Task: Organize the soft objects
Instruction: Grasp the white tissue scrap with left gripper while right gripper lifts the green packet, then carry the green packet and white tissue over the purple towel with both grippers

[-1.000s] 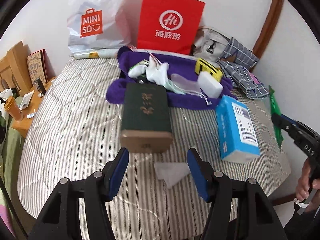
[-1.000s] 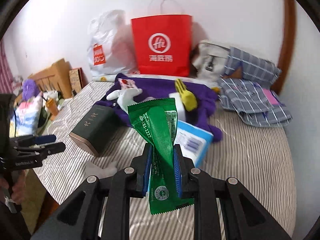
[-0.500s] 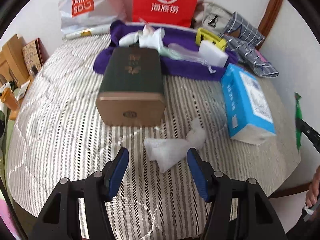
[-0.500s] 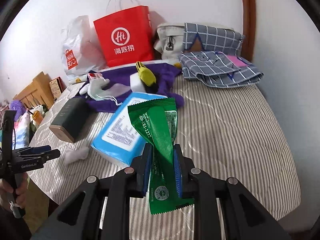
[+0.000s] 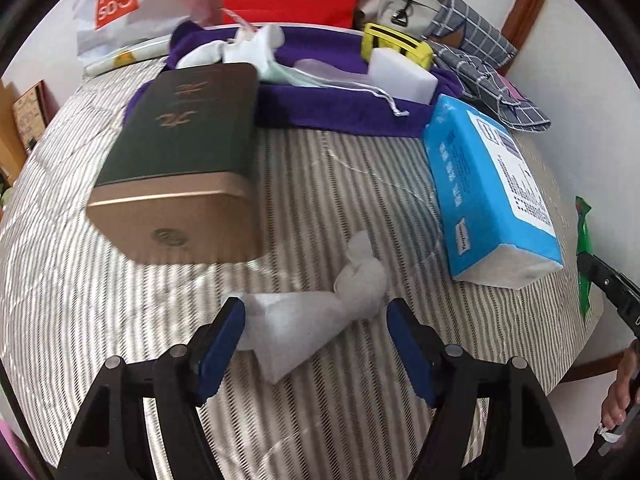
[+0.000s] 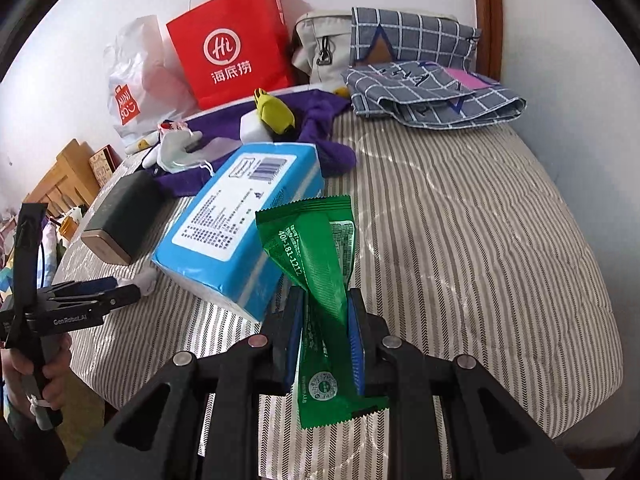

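Tissue (image 5: 308, 320) lies between my left claw's (image 5: 316, 344) wide-spread fingers on the bed (image 5: 340, 184); my right claw (image 6: 325, 336) pinches a green packet (image 6: 320, 264).

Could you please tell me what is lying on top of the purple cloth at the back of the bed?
On the purple cloth lie a white foam block, a yellow clip-like item, a clear drawstring pouch and white socks. Anything beneath the cloth is covered.

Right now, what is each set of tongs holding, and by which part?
Right tongs grip the green packet across its lower middle. Left tongs are open and hold nothing, straddling the crumpled white tissue.
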